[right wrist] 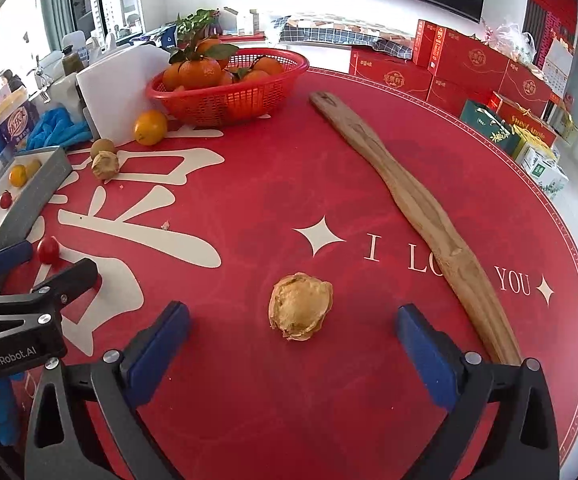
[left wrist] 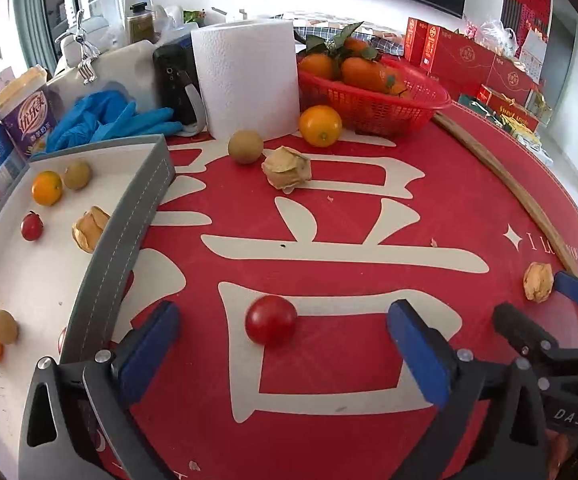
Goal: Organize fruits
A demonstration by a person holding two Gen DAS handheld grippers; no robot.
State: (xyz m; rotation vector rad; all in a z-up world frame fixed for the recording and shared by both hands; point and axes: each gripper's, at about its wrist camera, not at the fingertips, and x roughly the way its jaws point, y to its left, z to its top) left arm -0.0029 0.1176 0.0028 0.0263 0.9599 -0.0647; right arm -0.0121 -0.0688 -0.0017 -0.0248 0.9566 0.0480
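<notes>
Red tomato (left wrist: 271, 320) sits between my left tool's (left wrist: 285, 344) released jaws, just right of the tray (left wrist: 129, 216); right tool (right wrist: 293, 344), also released, straddles the husk fruit (right wrist: 300, 306).

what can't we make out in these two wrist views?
- Left wrist: tray cut off by the left edge; a red fruit mostly hidden behind its grey wall.
- Left wrist: right gripper only partly in frame, at the right edge.
- Right wrist: tray contents tiny, mostly cut off.
- Both: basket depth hidden beneath the top oranges.

The middle of the red mat (right wrist: 289, 184) lies bare, hemmed by the grey tray (left wrist: 129, 232) at left, the red basket (right wrist: 229, 96) at top and the wooden stick (right wrist: 421, 208) at right.
</notes>
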